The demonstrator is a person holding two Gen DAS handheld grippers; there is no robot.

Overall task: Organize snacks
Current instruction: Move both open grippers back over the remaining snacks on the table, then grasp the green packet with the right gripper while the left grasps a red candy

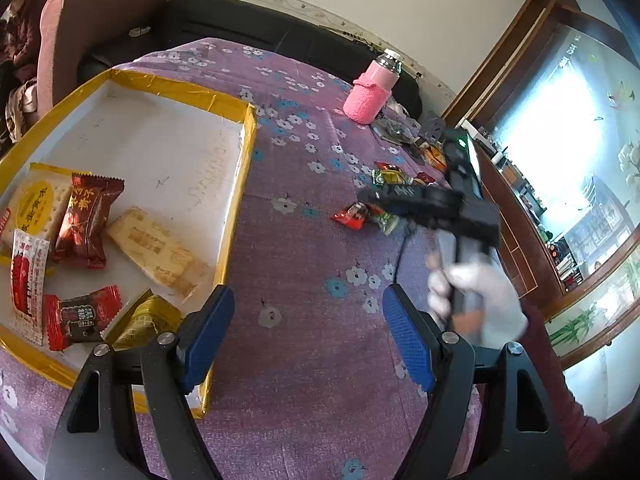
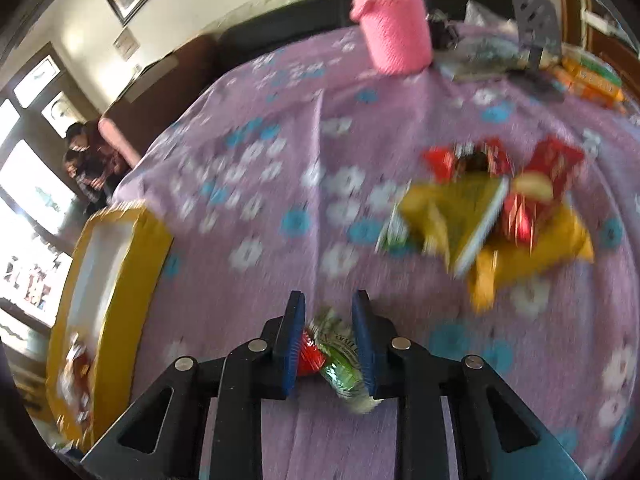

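Observation:
A shallow yellow-rimmed box (image 1: 236,188) lies on the purple flowered cloth and holds several wrapped snacks (image 1: 90,220). My left gripper (image 1: 308,332) is open and empty, beside the box's right wall. My right gripper (image 2: 328,344) is shut on two small wrapped candies, one red (image 2: 310,356) and one green (image 2: 340,368), just above the cloth. It also shows in the left wrist view (image 1: 376,204) with the candies (image 1: 362,216) under it. A pile of yellow and red snack packets (image 2: 500,204) lies ahead to the right. The box (image 2: 120,264) is to the left.
A pink knit-covered bottle (image 1: 370,92) stands at the far side of the cloth; it also shows in the right wrist view (image 2: 396,28). Clutter and orange packets (image 2: 588,76) lie at the far right corner. A dark sofa runs behind. A wooden cabinet stands right.

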